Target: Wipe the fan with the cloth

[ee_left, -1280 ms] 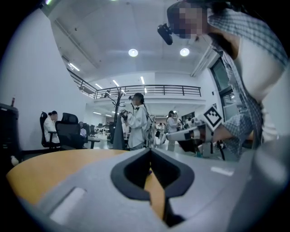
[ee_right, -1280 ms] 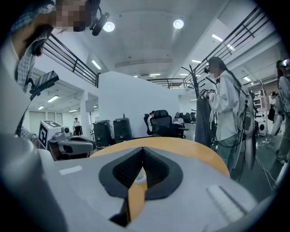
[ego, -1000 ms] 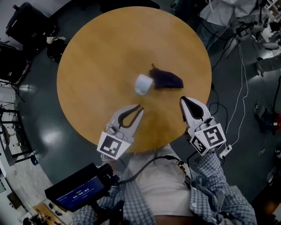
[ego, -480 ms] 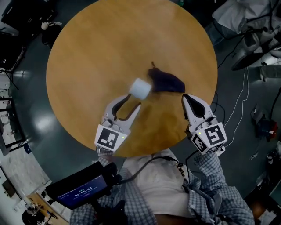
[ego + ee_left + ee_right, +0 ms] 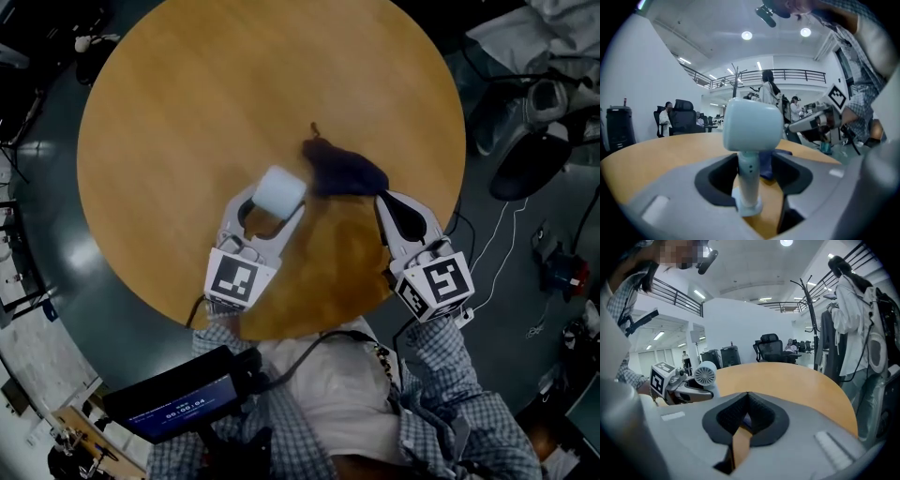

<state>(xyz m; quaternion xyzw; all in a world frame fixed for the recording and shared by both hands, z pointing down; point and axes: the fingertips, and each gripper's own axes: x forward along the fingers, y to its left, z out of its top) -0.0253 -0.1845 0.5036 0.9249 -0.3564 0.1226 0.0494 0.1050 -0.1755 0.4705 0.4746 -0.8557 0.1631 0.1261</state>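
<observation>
**A:** Head view. Counts?

**B:** One round table [image 5: 187,122], one fan [image 5: 279,190], one cloth [image 5: 344,172], two grippers. The fan is white and stands near the table's near edge, left of the middle. The dark cloth lies bunched just beside it, toward the right edge.

**A:** Grippers?

**B:** The left gripper [image 5: 270,214] comes in over the near edge, one jaw on each side of the fan. The right gripper [image 5: 384,201] comes in over the near right edge, its tip at the cloth's near side. Whether it touches, I cannot tell.

**A:** Room to move?

**B:** Bare wood runs from the fan and the cloth out to the far edge and the left edge.

**A:** Left gripper view?

**B:** The jaws have just been opening and stand wide, released. The fan's stem and foot stand upright between them. The stem is close to the left-hand jaw, with a gap on the other side. The fan's head sits above the jaws. A strip of blue cloth shows behind the stem.

**A:** Right gripper view?

**B:** Jaws clenched, tips together, gripping nothing. A sliver of blue shows just past the tips. The fan's grille faces this camera from the left, above the other gripper. Open wood lies ahead, and the table's edge curves round on the right.
</observation>
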